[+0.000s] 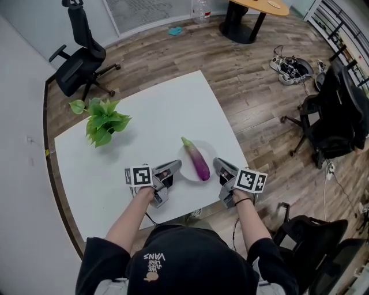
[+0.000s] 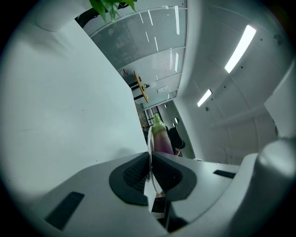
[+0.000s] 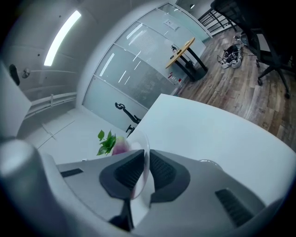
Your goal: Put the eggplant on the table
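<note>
A purple eggplant [image 1: 198, 161] with a green stem lies on a small white plate [image 1: 187, 169] over the near edge of the white table [image 1: 155, 109]. My left gripper [image 1: 176, 167] is shut on the plate's left rim and my right gripper [image 1: 218, 165] on its right rim. In the left gripper view the thin rim [image 2: 149, 139] is pinched between the dark pads [image 2: 135, 173] of the left gripper [image 2: 150, 167], with the eggplant [image 2: 161, 139] beyond. The right gripper view shows the right gripper [image 3: 146, 170] clamped on the rim [image 3: 146, 149], with the eggplant [image 3: 121, 147] a pink blur behind it.
A leafy potted plant [image 1: 102, 122] stands at the table's far left. Black office chairs stand at the far left [image 1: 81, 55] and at the right [image 1: 337, 115]. A round wooden table [image 1: 248, 14] and a tangle of cables [image 1: 291, 68] are across the wood floor.
</note>
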`<act>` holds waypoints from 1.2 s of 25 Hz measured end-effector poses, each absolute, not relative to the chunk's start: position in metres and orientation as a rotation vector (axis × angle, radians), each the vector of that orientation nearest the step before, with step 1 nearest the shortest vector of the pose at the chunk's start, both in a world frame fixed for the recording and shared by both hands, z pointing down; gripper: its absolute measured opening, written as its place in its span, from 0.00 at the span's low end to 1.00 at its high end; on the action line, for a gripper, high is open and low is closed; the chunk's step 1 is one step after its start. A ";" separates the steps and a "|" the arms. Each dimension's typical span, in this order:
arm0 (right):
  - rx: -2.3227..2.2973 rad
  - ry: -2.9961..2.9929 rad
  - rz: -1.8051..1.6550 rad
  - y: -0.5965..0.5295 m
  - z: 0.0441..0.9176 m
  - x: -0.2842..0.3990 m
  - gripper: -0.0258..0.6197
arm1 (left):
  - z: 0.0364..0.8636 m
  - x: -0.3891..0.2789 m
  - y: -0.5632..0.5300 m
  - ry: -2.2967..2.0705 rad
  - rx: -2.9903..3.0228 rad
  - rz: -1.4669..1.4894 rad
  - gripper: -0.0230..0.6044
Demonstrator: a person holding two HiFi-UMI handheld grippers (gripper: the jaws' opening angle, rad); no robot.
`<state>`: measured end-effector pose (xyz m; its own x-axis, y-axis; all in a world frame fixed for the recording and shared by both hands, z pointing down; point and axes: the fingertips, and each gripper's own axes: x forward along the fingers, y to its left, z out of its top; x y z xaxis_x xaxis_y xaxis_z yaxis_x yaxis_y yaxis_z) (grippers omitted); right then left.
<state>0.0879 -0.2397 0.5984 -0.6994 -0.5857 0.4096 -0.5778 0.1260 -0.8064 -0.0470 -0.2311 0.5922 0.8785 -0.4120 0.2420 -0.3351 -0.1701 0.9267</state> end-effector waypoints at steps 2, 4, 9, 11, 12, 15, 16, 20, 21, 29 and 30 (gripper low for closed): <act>-1.229 2.356 -1.692 -0.241 0.606 0.087 0.09 | 0.598 -0.047 -0.232 -0.568 1.766 -0.063 0.08; -1.240 2.360 -1.702 -0.242 0.612 0.087 0.09 | 0.603 -0.047 -0.234 -0.568 1.759 -0.052 0.08; -1.265 2.368 -1.740 -0.244 0.626 0.087 0.09 | 0.619 -0.047 -0.236 -0.578 1.726 -0.007 0.08; -1.271 2.366 -1.757 -0.243 0.629 0.086 0.09 | 0.625 -0.047 -0.236 -0.587 1.705 0.011 0.08; -1.276 2.364 -1.764 -0.243 0.631 0.086 0.09 | 0.628 -0.047 -0.236 -0.593 1.692 0.020 0.08; -1.297 2.373 -1.781 -0.245 0.636 0.086 0.09 | 0.636 -0.048 -0.236 -0.605 1.650 0.045 0.08; -1.301 2.378 -1.789 -0.245 0.637 0.086 0.09 | 0.638 -0.048 -0.236 -0.609 1.639 0.057 0.08; -1.318 2.396 -1.818 -0.247 0.643 0.085 0.09 | 0.644 -0.047 -0.236 -0.621 1.616 0.104 0.08; -1.322 2.398 -1.824 -0.247 0.644 0.085 0.09 | 0.645 -0.047 -0.236 -0.623 1.611 0.110 0.08; -1.333 2.425 -1.861 -0.248 0.649 0.085 0.09 | 0.656 -0.047 -0.235 -0.641 1.560 0.146 0.08; -1.336 2.425 -1.865 -0.249 0.650 0.085 0.09 | 0.656 -0.047 -0.235 -0.645 1.556 0.151 0.08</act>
